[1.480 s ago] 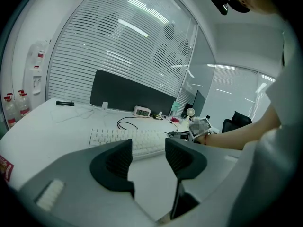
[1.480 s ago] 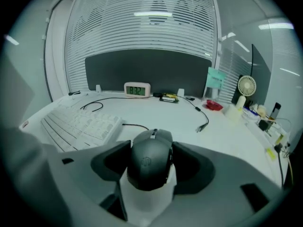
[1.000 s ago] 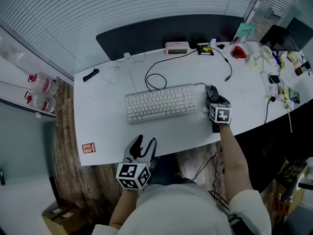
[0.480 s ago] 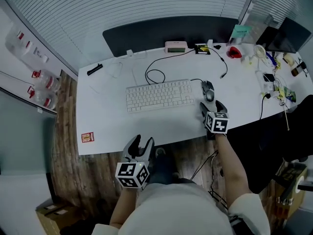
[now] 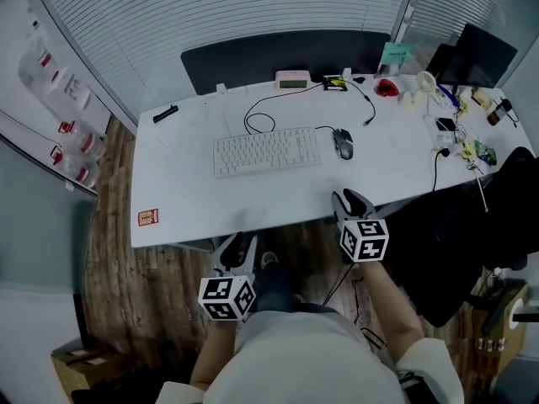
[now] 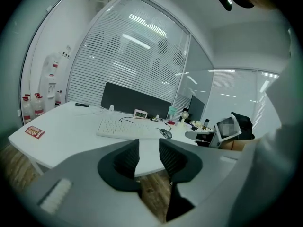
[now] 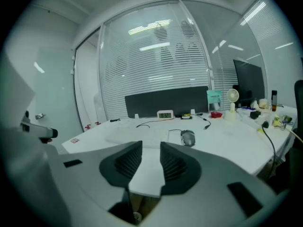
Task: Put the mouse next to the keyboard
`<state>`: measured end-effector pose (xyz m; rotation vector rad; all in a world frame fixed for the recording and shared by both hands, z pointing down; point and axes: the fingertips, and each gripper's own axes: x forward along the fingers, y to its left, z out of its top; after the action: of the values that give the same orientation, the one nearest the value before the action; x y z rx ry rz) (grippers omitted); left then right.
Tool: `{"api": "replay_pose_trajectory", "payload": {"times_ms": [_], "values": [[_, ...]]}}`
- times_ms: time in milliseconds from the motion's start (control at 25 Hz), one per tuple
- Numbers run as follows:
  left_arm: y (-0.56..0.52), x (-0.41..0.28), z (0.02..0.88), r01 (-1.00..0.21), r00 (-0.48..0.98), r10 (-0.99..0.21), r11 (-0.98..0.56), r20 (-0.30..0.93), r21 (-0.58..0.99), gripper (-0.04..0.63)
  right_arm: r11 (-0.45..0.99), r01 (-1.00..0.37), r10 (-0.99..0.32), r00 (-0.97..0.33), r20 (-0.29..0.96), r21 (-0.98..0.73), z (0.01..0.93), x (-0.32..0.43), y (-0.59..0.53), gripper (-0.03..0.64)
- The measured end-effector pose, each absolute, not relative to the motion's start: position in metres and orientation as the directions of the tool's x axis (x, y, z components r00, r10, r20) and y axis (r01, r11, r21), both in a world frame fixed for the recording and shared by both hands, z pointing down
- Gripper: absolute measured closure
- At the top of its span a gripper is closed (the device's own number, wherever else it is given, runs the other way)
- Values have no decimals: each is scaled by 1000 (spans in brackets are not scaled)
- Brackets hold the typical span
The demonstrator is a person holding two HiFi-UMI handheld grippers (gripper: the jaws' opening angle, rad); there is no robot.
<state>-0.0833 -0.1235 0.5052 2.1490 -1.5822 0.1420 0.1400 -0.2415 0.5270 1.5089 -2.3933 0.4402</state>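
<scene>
The dark mouse [image 5: 343, 143] lies on the white desk [image 5: 194, 200] just right of the white keyboard [image 5: 266, 151], with nothing touching it. My right gripper [image 5: 349, 200] hangs at the desk's near edge, well back from the mouse. Its jaws have just been closing, with nothing between them and a gap still showing. My left gripper [image 5: 237, 247] is below the near edge over the wooden floor, its jaws also just closing on nothing. The right gripper view has the mouse [image 7: 188, 137] ahead past the gripper [image 7: 151, 157]. In the left gripper view, the keyboard [image 6: 124, 128] and mouse [image 6: 165, 133] lie beyond the gripper [image 6: 149, 155].
A small clock [image 5: 292, 79] and a looped black cable [image 5: 261, 112] lie behind the keyboard. Small items crowd the desk's right end [image 5: 455, 99]. A black marker [image 5: 165, 113] sits at the far left, a red sticker [image 5: 148, 218] at the near left corner. A black chair [image 5: 497, 217] stands on the right.
The right gripper has let go of the mouse and drawn back to the desk's near edge. The left gripper has also pulled back. Both pairs of jaws look narrower.
</scene>
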Motion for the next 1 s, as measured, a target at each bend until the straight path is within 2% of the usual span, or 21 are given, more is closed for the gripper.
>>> {"api": "replay_pose_trajectory", "payload": {"times_ms": [120,400,600,1000], "values": [[-106,-81,501,-929,320,-884,-223,340,294,476,444,-888,-819,-457,348,-121,511,127,-206,551],[-66,-72,495,-934,302,-896,-208,326,292,546,537,-836,-785,-545,295,-116,486,105,-130,612],[-41,-63,489,-935,297,-903,-208,311,288,583,593,-801,-763,-591,263,-78,470,96,-91,614],[-17,-44,482,-930,324,-903,-250,281,269,584,632,-772,-742,-627,236,-64,462,92,-52,615]]}}
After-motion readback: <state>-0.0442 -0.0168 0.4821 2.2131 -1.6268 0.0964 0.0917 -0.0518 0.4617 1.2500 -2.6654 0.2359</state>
